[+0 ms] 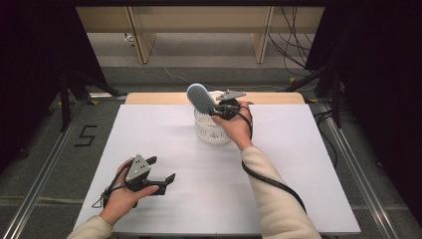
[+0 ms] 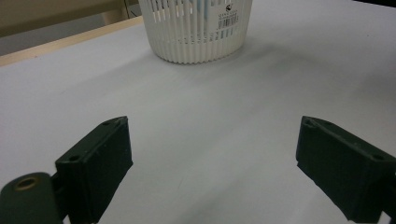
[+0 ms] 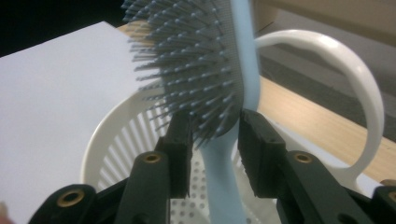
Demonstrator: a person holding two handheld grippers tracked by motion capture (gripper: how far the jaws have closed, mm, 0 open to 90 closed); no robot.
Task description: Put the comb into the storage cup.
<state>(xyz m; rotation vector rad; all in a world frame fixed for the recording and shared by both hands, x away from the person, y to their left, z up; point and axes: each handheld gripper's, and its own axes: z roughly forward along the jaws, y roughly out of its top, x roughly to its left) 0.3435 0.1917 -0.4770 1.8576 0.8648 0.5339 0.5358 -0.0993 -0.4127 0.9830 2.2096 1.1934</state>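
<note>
The right gripper hangs over the white slotted basket at the far middle of the table, with a pale blue hairbrush between its jaws. The head points up and to the left, the handle runs down into the basket. The jaws bracket the brush just where head meets handle, one on the bristle side, one along the blue back; whether the pads actually press on it I cannot tell, as there seems to be a sliver of slack on the bristle side.

That is the risk — if the hold is loose, the top-heavy brush could swing or slide and land crooked, its head catching on the basket's looped white handle or tipping over the rim onto the white sheet. The basket looks light, so a knock from the jaws might shove it toward the far edge.

The left gripper rests near the left front, jaws wide apart with nothing between them.

Writing: a barcode sticker on the basket wall, print too small to read — and a "5" marked on the floor at the left.
</note>
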